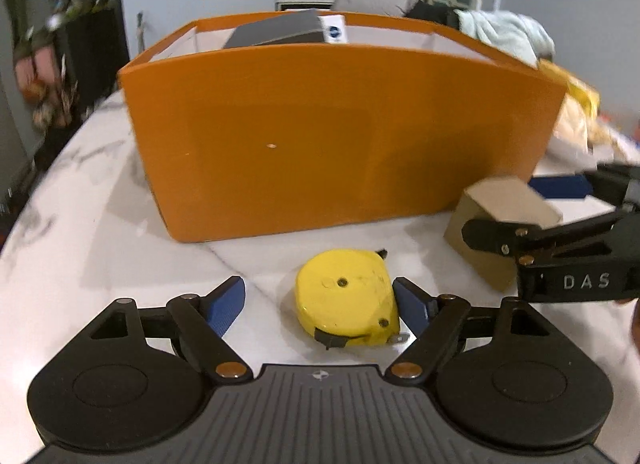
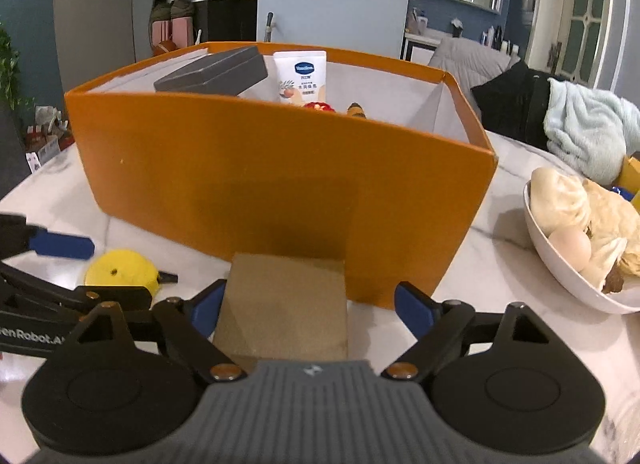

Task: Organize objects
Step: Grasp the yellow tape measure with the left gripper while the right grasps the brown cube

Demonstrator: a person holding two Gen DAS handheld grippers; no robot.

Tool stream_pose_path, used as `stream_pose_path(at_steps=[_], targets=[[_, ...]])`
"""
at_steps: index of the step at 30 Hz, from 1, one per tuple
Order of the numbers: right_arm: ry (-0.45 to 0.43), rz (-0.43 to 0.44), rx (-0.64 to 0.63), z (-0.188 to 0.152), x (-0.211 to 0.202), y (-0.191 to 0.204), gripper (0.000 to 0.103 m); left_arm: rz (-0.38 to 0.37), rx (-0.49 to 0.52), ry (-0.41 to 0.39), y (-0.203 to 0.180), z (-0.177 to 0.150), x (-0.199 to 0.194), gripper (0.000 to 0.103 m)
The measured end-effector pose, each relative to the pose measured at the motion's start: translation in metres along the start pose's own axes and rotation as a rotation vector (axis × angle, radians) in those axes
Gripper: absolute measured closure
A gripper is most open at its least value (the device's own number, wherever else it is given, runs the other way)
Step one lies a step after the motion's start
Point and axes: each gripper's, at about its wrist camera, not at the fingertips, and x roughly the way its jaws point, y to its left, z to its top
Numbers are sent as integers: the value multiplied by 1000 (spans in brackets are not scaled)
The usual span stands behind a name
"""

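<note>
Tape measure (image 1: 347, 296) lies between the spread fingers of left gripper (image 1: 318, 306), nearer its right pad. Tan block (image 2: 282, 306) sits inside right gripper (image 2: 308, 310), jaws unclenched, left pad at its edge.

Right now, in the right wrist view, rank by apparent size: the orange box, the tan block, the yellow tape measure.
1. orange box
2. tan block, though nearness to the camera inflates it
3. yellow tape measure, partly hidden

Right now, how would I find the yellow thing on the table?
Find the big orange box on the marble table. In front of its near wall lie two small things: a tan block and a tape measure. The tape measure is the rounded, bright yellow one, lying flat between the left gripper's open blue jaws.
</note>
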Motion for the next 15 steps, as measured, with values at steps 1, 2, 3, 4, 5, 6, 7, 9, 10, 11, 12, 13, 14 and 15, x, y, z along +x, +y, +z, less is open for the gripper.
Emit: stream_pose_path(at_steps=[1, 2, 3, 4, 5, 6, 7, 9, 10, 11, 12, 13, 14, 15], targets=[[0, 9, -1, -2, -1, 0, 22, 1, 12, -6, -3, -1, 0, 8], [-3, 17, -3, -4, -2, 0, 26, -11, 14, -10, -4, -1, 0, 9], [-7, 17, -8, -6, -3, 1, 28, -17, 12, -13, -6, -1, 0, 9], [-10, 14, -16, -8, -4, 2, 30, -22, 9, -15, -6, 0, 0, 9], [-14, 10, -26, -9, -5, 3, 37, -28, 10, -17, -7, 1, 1, 10], [-17, 6, -35, -9, -5, 4, 39, -33, 13, -19, -7, 2, 2, 10], [-17, 0, -43, -9, -5, 5, 39, -33, 18, -20, -8, 3, 3, 11], [-21, -12, -46, -10, -5, 5, 39, -25, 33, -19, -10, 3, 3, 12], [-22, -10, -38, -10, -4, 4, 40, -30, 32, -22, -9, 2, 3, 16], [-22, -8, -30, -10, -4, 3, 40, -26, 30, -25, -9, 2, 2, 18], [-24, -7, -23, -10, -4, 3, 40, -25, 25, -28, -8, 1, 2, 19], [-25, -8, -21, -10, -3, 3, 40, -20, 22, -33, -7, 1, 1, 24], [-29, -10, -22, -11, -4, 3, 40, -15, 17, -38, -6, 0, 1, 31], [-30, -11, -23, -12, -4, 4, 40, -12, 11, -43, -4, 0, 0, 32]])
